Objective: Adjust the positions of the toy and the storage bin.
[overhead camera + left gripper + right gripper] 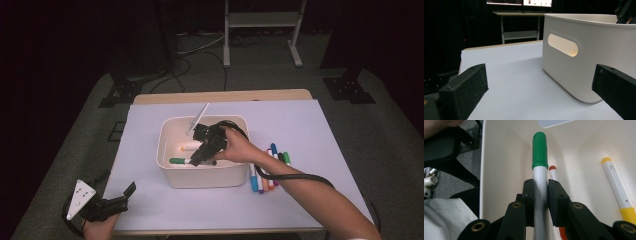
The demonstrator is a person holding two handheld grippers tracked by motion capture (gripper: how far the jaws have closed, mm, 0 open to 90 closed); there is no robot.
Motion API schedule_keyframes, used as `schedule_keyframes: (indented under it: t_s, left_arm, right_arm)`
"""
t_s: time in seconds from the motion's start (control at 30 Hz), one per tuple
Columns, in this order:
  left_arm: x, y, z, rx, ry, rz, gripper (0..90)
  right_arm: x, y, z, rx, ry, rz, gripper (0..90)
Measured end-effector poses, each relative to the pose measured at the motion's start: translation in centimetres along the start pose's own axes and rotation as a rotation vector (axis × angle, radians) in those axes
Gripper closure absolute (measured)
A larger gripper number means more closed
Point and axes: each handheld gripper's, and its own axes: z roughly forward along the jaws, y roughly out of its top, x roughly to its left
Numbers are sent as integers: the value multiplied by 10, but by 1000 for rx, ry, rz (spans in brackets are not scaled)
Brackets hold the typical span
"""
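The green-capped marker (539,170) sits clamped between the two jaws of my right gripper (540,192), its grey barrel running up between the pads and its green cap pointing away from me toward the far inside wall of the white bin (506,150). From above, the same marker (179,161) lies low inside the bin (202,177), near its front left corner, with my right gripper (197,160) reaching down into the bin over it.

Just beside the held marker on the bin floor lies an orange-capped marker (554,173), partly hidden behind my jaws, and further to the side a yellow-capped marker (616,187) lies apart from both. A white pen (199,119) leans against the bin's far rim.

The bin stands near the middle of the pale tabletop (300,125). Just to its right, a row of loose markers (270,167) lies on the tabletop, partly under my right forearm.

My left gripper (122,197) rests at the near left corner of the tabletop, well apart from the bin, its jaws wide apart with nothing between them, facing the bin's side wall and oval handle slot (563,45).
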Motion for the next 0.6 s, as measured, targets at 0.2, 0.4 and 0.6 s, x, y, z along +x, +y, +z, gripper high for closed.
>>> schedule_keyframes:
  t_s: [0.2,0.4,0.6]
  left_arm:
    - [0,0,0,0,1,0,0]
    - [0,1,0,-4,1,-1,0]
    - [0,1,-1,-4,1,-1,0]
  right_arm:
    - [0,1,7,45,-12,-8,756]
    - [1,0,13,93,-28,-10,752]
    - [2,-1,15,118,-46,-11,703]
